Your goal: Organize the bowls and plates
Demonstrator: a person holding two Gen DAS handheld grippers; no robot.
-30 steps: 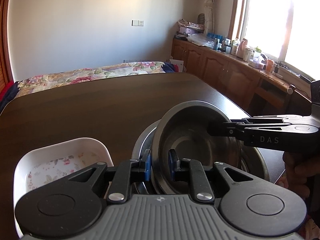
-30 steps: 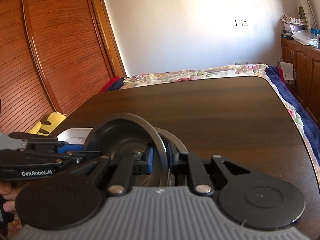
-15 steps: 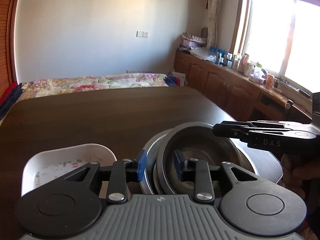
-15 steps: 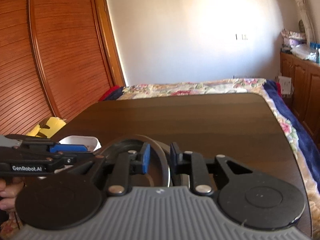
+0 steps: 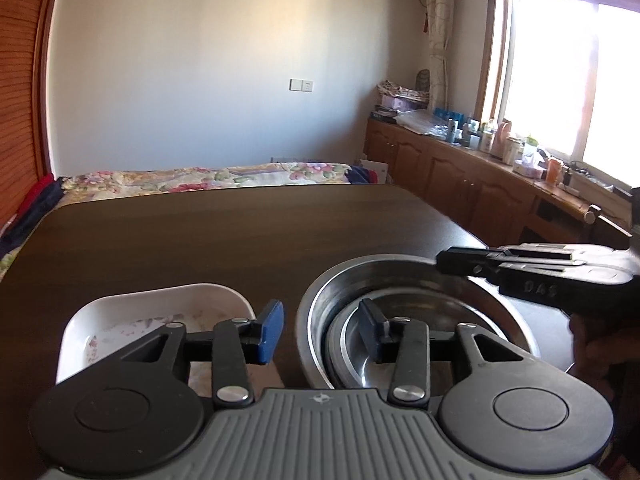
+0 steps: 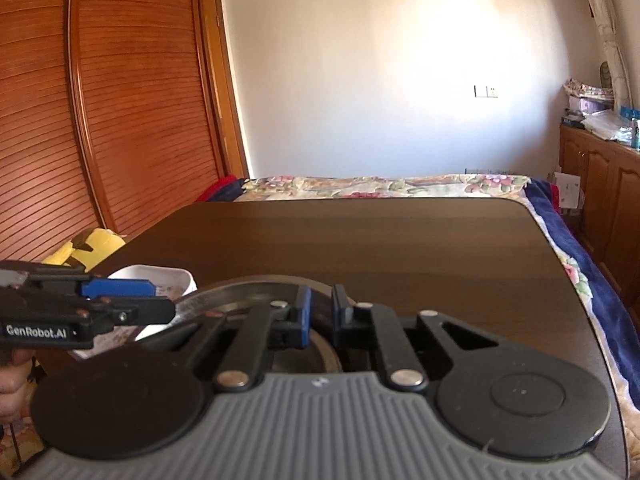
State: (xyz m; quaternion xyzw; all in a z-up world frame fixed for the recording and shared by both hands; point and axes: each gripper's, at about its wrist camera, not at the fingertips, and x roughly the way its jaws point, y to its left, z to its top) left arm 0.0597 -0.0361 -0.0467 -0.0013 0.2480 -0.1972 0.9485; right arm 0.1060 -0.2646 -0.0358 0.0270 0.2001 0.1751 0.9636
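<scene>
A small steel bowl (image 5: pixel 360 356) sits nested inside a larger steel bowl (image 5: pixel 400 276) on the dark table, low right in the left wrist view. My left gripper (image 5: pixel 320 326) is open wide, its fingers astride the bowls' left rim. A white floral dish (image 5: pixel 160 312) lies just left of it. My right gripper (image 6: pixel 320 312) is open by a small gap over the far rim of the bowls (image 6: pixel 248 292); it shows from the side in the left wrist view (image 5: pixel 452 258). The left gripper shows at the left of the right wrist view (image 6: pixel 160 300).
The dark wooden table (image 5: pixel 240 232) stretches away behind the bowls. A floral bedspread (image 5: pixel 200 176) lies beyond its far edge. Wooden cabinets (image 5: pixel 480 184) with bottles stand at the right, a slatted wardrobe (image 6: pixel 100 120) at the left. A yellow object (image 6: pixel 92 246) sits by the table's left side.
The tilted small bowl has come down level inside the larger bowl. Both grippers have let go of its rim; the left one opened wide, the right slightly. Both have lifted a little.
</scene>
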